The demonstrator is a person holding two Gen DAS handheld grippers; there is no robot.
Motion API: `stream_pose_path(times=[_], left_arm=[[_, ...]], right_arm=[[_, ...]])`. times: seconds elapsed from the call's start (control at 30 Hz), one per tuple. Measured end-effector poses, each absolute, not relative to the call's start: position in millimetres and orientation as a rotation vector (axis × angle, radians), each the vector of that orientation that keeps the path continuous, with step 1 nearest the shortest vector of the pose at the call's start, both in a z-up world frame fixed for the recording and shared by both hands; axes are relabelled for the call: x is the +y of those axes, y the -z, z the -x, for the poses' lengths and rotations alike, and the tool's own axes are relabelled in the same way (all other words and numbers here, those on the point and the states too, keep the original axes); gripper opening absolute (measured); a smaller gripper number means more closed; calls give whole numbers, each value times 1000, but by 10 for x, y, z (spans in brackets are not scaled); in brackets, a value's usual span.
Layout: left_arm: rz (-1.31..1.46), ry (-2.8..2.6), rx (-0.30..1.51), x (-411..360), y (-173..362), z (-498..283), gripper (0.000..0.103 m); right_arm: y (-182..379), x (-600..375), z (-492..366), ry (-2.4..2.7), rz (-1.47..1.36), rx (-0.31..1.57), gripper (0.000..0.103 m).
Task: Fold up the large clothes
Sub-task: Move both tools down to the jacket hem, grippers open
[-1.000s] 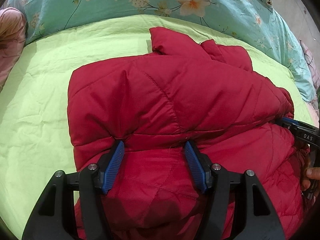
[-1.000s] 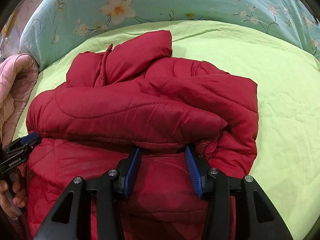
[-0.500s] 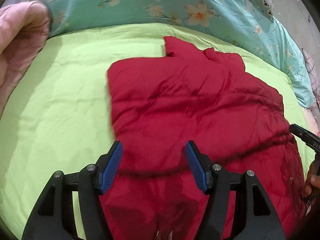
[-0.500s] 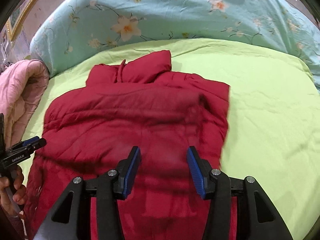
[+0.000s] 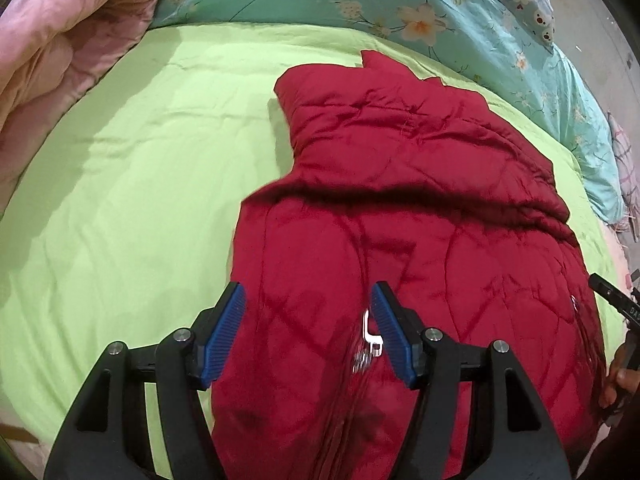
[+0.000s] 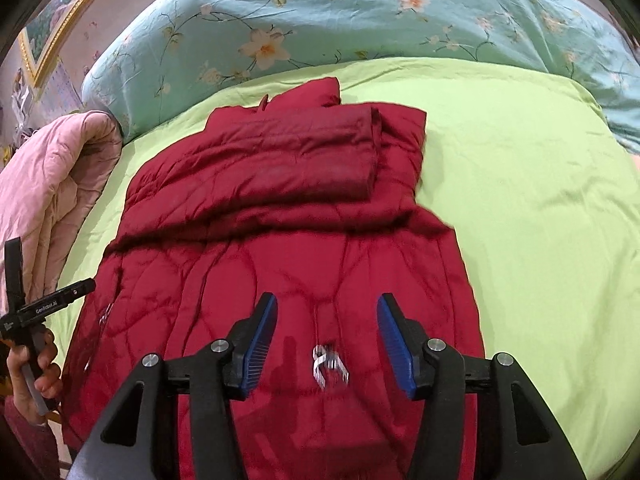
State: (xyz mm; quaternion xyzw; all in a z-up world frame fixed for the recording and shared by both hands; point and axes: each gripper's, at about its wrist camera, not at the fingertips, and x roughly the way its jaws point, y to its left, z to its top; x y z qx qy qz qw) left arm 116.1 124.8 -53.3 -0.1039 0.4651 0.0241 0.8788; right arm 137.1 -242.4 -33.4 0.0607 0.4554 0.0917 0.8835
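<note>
Red quilted jacket [image 6: 288,264] spread flat on the lime-green bed sheet [image 6: 532,208], upper part folded down across the chest, collar toward the floral teal quilt [image 6: 360,20]. Left tool [image 5: 306,328] released, blue pads clear of the fabric. Right tool [image 6: 326,340] released too, jaws just widened, only a silver zipper pull [image 6: 328,368] below them. Pink blanket [image 5: 60,40] bunched at the bed's left edge.

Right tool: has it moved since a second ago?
Yes. The right tool has pulled back from the folded sleeve toward the red jacket hem, jaws just opening, nothing between them.
</note>
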Motion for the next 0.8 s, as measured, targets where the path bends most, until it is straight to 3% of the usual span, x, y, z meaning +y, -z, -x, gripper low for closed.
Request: stream_pose_path(times=[0.27,0.67,0.8], left_arm=[[234,-41,990,1276,534,-800,64],[238,-2,1055,1343,614,-318,67],[231,7,1072,1352,641,-222,67]], right_arm=[[296,-2486,-1005,-199,-168,941,59],[140,-2748,-405,-186,-217,924,78],[164,-2872,-288,-150,-208,938,79]])
